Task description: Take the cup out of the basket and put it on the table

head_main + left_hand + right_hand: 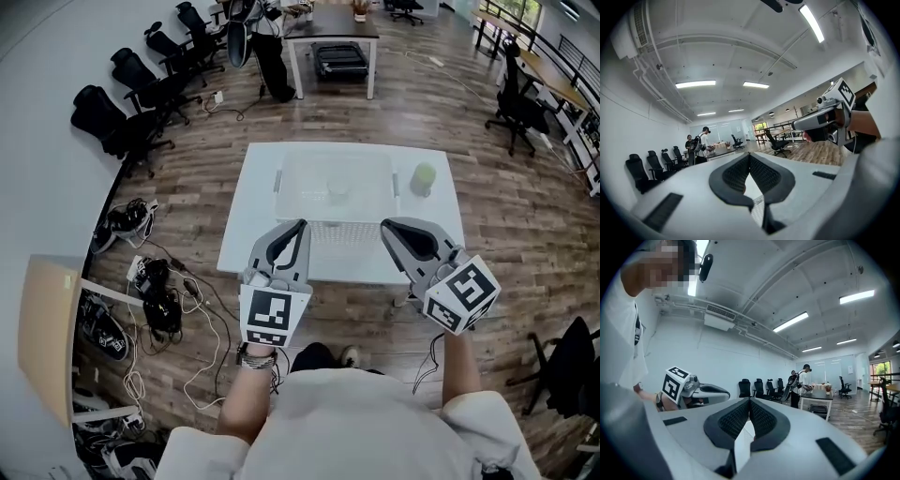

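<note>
The left claw is shut, tips together, with nothing in it. It hangs over the near part of the table. Just ahead of its tips sits the basket. The cup is inside the basket, ahead of both claws and between them. It looks pale, and no claw touches it. The right claw is shut too and holds nothing. Ahead of it and a bit to its right, a green thing stands on the table just beside the basket.

The cup is not out yet, so this looks like the reaching step. Next, one claw must open wide, go forward and down into the basket, and close on the cup. The basket wall could get in the way, so the claw should come in from above.
</note>
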The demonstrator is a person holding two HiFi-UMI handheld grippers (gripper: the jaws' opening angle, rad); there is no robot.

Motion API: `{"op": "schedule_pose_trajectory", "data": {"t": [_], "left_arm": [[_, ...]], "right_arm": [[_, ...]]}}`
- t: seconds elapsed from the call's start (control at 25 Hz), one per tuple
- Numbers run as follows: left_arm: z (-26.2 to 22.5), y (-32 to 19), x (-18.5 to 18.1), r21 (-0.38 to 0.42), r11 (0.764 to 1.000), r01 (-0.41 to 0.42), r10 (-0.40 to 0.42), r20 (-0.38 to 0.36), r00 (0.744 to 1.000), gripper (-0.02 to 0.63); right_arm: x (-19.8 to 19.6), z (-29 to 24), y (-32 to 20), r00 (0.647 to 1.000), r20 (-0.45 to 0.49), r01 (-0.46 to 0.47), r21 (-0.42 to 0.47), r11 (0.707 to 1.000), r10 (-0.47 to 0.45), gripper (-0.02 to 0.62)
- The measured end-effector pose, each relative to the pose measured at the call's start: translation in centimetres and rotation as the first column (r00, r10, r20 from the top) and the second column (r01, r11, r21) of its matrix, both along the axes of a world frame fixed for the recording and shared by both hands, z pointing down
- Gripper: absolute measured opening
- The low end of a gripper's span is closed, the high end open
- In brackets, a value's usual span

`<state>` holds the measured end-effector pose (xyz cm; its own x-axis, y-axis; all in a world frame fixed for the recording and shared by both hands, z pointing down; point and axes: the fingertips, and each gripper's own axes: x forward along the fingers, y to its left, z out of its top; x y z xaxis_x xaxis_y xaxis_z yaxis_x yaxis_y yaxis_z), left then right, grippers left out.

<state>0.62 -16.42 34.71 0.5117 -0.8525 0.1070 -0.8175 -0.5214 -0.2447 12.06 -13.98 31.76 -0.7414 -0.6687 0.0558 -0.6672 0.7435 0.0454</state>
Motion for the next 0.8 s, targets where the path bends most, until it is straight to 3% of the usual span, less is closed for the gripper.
{"op": "schedule_pose_trajectory", "data": {"t": [0.36, 0.8], "left_arm": [[1.7, -2.7, -0.8, -0.035, 0.998, 0.054, -0.054, -0.002, 0.999, 0.003], [3.9, -11.0, -2.6, -0.082, 0.996, 0.019, -0.019, 0.005, 1.000, 0.003]], "right_arm": [[-1.4, 2.6, -5.1, 0.991, -0.110, 0.078, 0.006, 0.997, -0.077, 0.018], [-4.6, 9.2, -14.9, 0.965, -0.238, 0.083, -0.128, 0.988, -0.112, 0.018]]}}
